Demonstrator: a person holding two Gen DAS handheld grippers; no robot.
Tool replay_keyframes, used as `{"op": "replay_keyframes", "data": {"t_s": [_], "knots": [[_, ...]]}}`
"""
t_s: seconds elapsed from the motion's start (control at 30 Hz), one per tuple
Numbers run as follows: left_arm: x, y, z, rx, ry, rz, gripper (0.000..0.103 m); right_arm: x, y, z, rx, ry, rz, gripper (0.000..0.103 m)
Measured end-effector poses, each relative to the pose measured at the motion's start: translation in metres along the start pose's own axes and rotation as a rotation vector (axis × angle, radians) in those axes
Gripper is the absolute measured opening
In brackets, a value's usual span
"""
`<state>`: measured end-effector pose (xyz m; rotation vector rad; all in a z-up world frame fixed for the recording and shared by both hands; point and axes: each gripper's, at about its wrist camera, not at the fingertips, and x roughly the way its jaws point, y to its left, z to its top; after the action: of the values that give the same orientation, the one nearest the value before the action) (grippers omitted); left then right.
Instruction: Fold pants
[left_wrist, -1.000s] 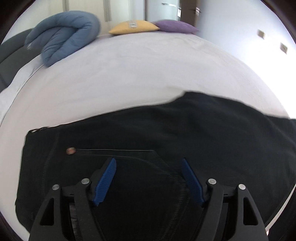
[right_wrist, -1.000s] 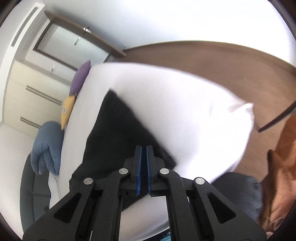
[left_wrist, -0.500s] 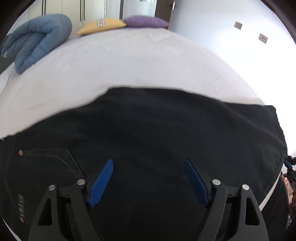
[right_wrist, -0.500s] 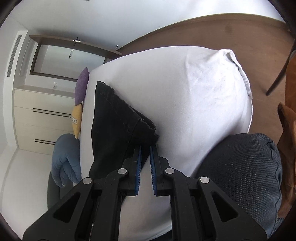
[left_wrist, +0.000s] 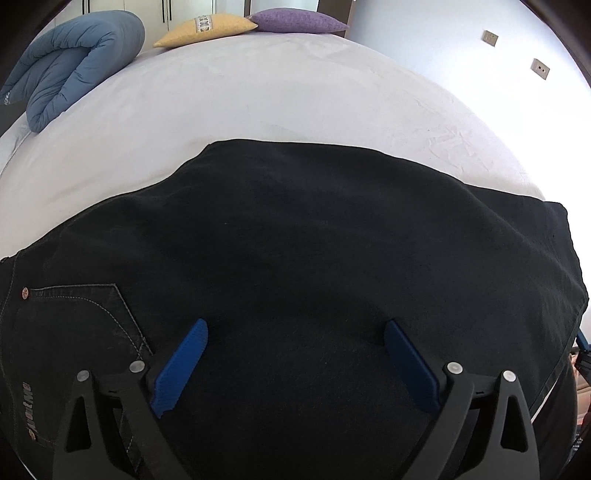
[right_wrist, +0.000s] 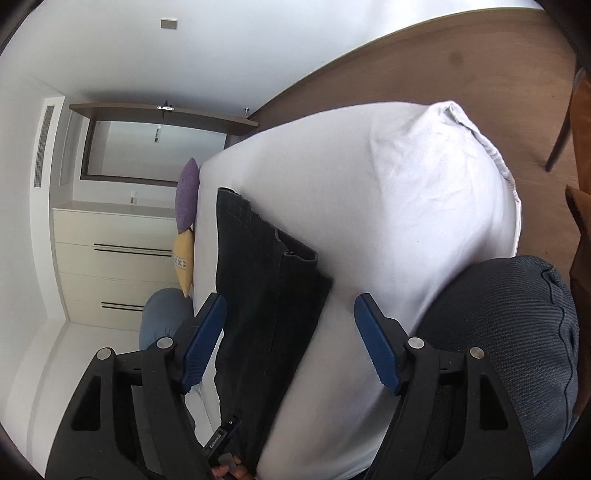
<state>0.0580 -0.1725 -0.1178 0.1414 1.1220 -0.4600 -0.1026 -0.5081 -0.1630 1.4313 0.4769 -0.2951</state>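
Observation:
The black pants (left_wrist: 314, 251) lie flat on the white bed (left_wrist: 280, 88), folded along their length, with a back pocket and rivet at the lower left. My left gripper (left_wrist: 295, 336) is open and empty just above the middle of the pants. In the right wrist view the pants (right_wrist: 266, 291) run away from me as a dark strip, leg cuffs at the near end. My right gripper (right_wrist: 290, 314) is open and empty, held over the cuff end. The left gripper's tip shows at the bottom of the right wrist view (right_wrist: 221, 439).
A rolled blue duvet (left_wrist: 70, 62), a yellow cushion (left_wrist: 205, 27) and a purple cushion (left_wrist: 295, 20) lie at the bed's far end. The person's dark-trousered leg (right_wrist: 509, 354) is beside the bed edge. Wooden floor (right_wrist: 461, 51) and a chair leg (right_wrist: 561, 133) lie beyond the bed corner.
My right gripper has opened and let go of the pants' cuff end, which now lies on the bed. My left gripper has shifted right along the pants, staying open.

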Motion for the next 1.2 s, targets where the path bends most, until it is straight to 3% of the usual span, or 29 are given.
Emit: {"op": "replay_keyframes", "data": {"t_s": [0.17, 0.23, 0.33, 0.4, 0.57, 0.67, 0.8, 0.9, 1.03, 1.2], "knots": [[0.003, 0.004, 0.004, 0.000, 0.003, -0.003, 0.098, 0.007, 0.004, 0.005, -0.007, -0.002, 0.024, 0.070], [0.004, 0.007, 0.007, -0.001, 0.003, -0.004, 0.098, 0.009, 0.005, 0.007, 0.002, 0.010, 0.072, 0.056], [0.002, 0.009, 0.006, -0.002, 0.003, -0.005, 0.098, 0.014, 0.003, 0.009, 0.019, 0.028, 0.112, 0.047], [0.001, 0.011, 0.007, -0.003, 0.004, -0.008, 0.098, 0.018, -0.004, 0.009, 0.074, 0.027, 0.171, 0.041], [0.001, 0.022, 0.005, -0.007, 0.004, -0.013, 0.098, 0.017, -0.033, 0.000, 0.262, -0.013, 0.384, 0.040], [0.001, 0.021, 0.005, -0.009, 0.002, -0.012, 0.098, 0.011, -0.043, -0.004, 0.291, -0.039, 0.431, 0.040], [0.001, 0.023, 0.005, -0.009, 0.003, -0.012, 0.098, 0.010, -0.043, -0.003, 0.265, -0.035, 0.414, 0.040], [0.001, 0.023, 0.005, -0.010, 0.003, -0.011, 0.098, 0.020, -0.031, -0.002, 0.175, -0.009, 0.349, 0.039], [0.001, 0.022, 0.005, -0.009, 0.002, -0.011, 0.098, 0.038, -0.026, 0.001, 0.187, -0.006, 0.326, 0.012], [0.001, 0.024, 0.004, -0.009, -0.006, -0.013, 0.098, 0.038, 0.003, 0.006, 0.087, -0.027, 0.183, 0.008]]}}
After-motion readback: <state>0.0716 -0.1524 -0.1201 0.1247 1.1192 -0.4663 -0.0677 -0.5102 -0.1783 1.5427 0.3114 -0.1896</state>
